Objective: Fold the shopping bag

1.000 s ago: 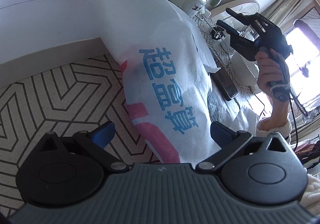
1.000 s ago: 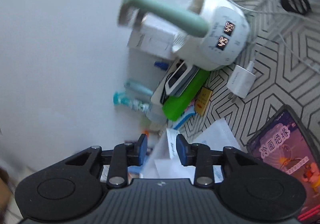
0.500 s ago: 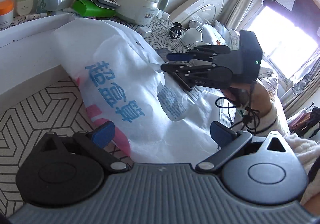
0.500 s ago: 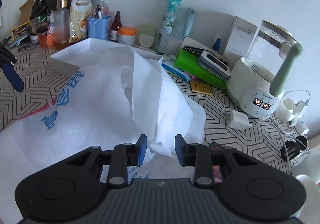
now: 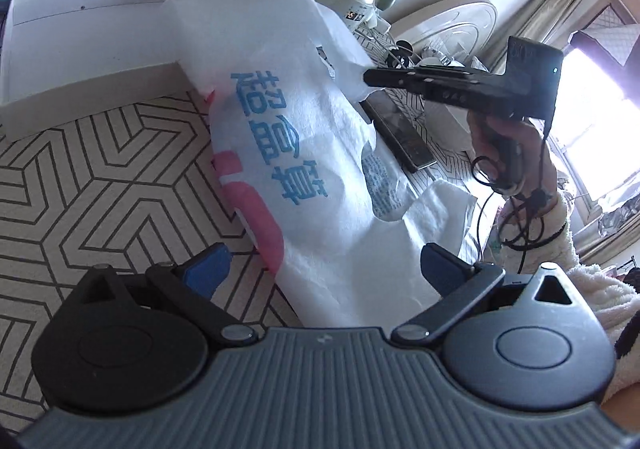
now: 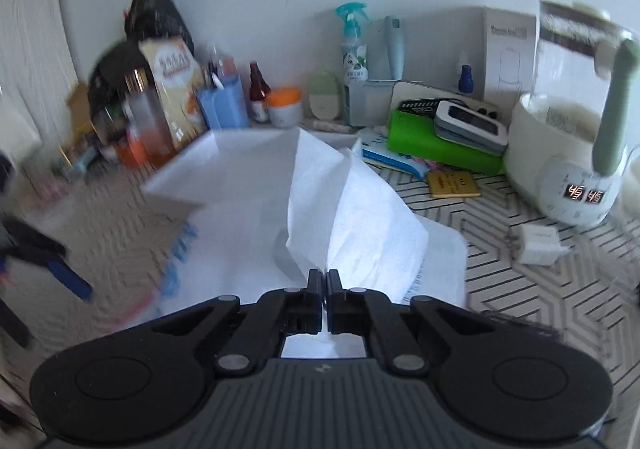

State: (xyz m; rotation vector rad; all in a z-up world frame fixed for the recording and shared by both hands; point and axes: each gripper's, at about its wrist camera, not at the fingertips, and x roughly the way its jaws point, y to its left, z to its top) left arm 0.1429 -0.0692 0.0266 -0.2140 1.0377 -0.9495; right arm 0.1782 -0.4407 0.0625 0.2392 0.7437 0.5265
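Note:
A white shopping bag (image 5: 304, 153) with blue characters and a pink stripe lies on the patterned table, its far end draped over a white box. My left gripper (image 5: 320, 269) is open, its blue pads on either side of the bag's near end. My right gripper (image 6: 323, 277) is shut on a raised fold of the bag (image 6: 352, 217) and holds it up. It also shows in the left wrist view (image 5: 370, 77), pinching the bag's far right edge.
A white box (image 5: 88, 45) stands at the back left. A phone (image 5: 400, 129) lies right of the bag. A kettle base (image 6: 568, 165), a white charger (image 6: 538, 245), a green box (image 6: 440, 147) and several bottles line the wall.
My right gripper has swung down onto the bag, closed on its edge and lifted a fold. The left gripper has stayed open over the bag's near end.

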